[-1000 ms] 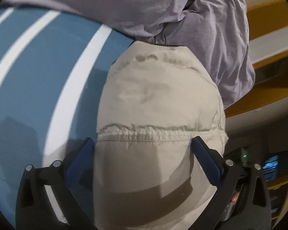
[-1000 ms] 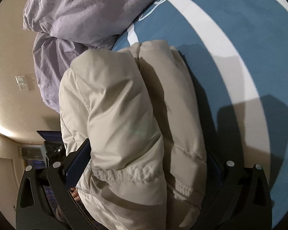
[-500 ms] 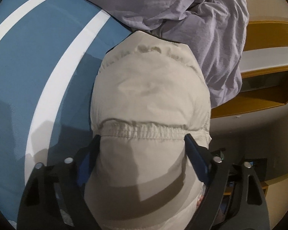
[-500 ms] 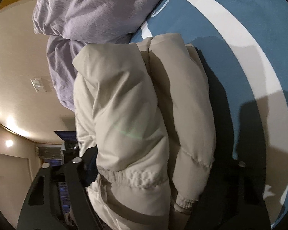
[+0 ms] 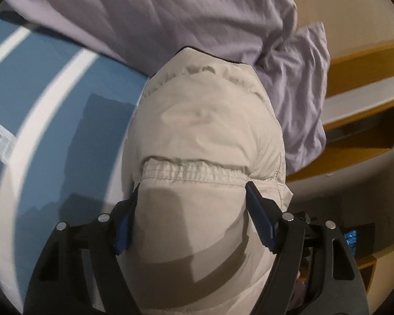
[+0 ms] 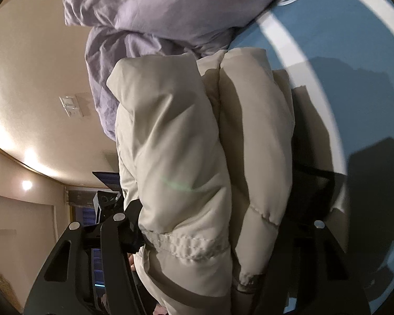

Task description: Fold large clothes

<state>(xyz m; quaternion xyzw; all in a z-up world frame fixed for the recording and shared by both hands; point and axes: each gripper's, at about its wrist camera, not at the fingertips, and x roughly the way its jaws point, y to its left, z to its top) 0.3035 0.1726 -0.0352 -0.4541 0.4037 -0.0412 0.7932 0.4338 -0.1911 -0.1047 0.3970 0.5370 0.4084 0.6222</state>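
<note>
The folded cream puffer jacket [image 5: 205, 141] lies on the blue, white-striped bed cover [image 5: 47, 99], its long axis running from six toward twelve o'clock, far end against the rumpled lilac duvet [image 5: 170, 15]. The left gripper [image 5: 194, 202] and right gripper [image 6: 210, 225] have just been closing; both jaws now squeeze the jacket's near end.

Your bed's blue white-striped cover [image 5: 52, 84] at nine o'clock, lilac duvet [image 5: 170, 13] at twelve, wooden shelves [image 5: 359, 136] at three, cream wall [image 6: 34, 84].
</note>
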